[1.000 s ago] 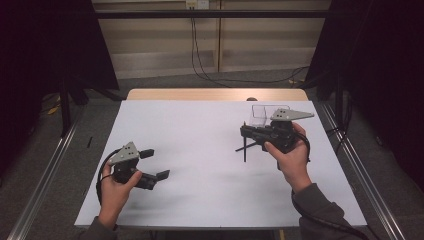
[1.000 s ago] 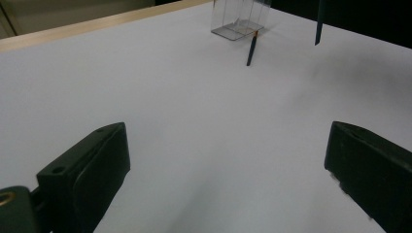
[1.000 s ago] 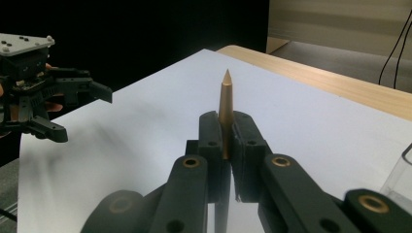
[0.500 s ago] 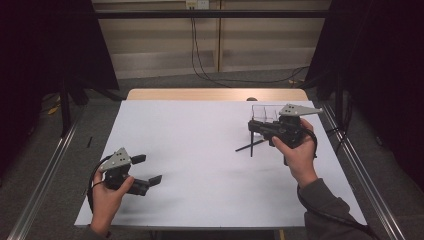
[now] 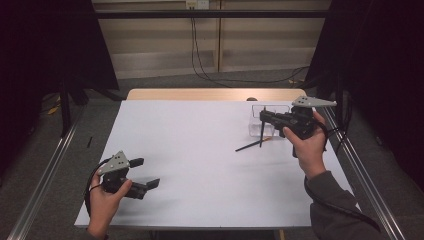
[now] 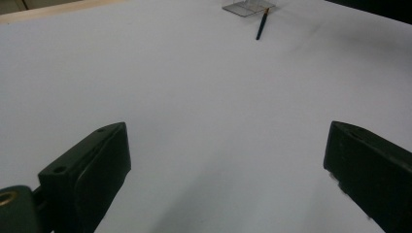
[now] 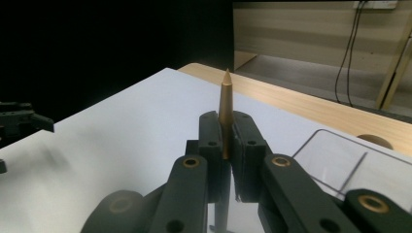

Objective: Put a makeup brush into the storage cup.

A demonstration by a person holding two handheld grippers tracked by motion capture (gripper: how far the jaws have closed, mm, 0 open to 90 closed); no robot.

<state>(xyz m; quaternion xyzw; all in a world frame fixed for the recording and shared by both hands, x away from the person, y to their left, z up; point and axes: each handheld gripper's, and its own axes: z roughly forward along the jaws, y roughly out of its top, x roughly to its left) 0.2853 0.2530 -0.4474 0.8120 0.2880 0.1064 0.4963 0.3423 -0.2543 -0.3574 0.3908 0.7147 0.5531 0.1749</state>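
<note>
Right gripper (image 5: 263, 116), upper right of frame: jaws clamped on an upright pen (image 7: 225, 110), now carried over the clear box (image 5: 256, 128); drop-in looks imminent. Second pen (image 5: 254, 145) lies just beside the box. Left gripper (image 5: 145, 175), lower left: jaws apart, empty.

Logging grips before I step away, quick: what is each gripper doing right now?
Left gripper: open, nothing between its fingers.
Right gripper: shut on a pencil, gold tip pointing up, beside the clear box.
</note>
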